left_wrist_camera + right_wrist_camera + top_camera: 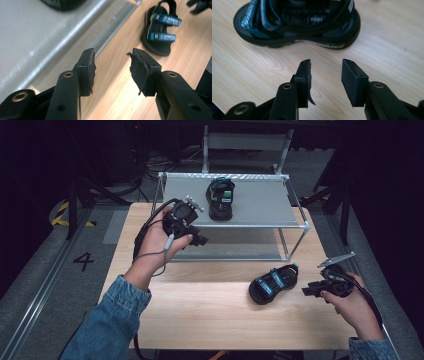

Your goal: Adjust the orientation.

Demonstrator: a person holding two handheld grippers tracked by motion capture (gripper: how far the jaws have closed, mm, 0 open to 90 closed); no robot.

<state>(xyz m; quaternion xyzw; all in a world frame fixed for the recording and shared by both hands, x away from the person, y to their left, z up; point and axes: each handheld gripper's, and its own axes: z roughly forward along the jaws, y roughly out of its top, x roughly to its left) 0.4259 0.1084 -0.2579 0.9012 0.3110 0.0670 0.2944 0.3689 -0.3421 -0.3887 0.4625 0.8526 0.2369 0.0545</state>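
Sandal (272,283) flat on tabletop (200,310), near right edge | second sandal (220,198) on shelf rack (260,207) | right claw (306,290) just beside sandal, jaws apart, empty | left claw (201,240) at rack front; jaws apart, empty

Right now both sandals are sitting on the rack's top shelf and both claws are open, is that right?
Not quite. One sandal sits on the rack's top shelf; the other sandal lies on the wooden table, as the high view shows. Both claws, left and right, are open.
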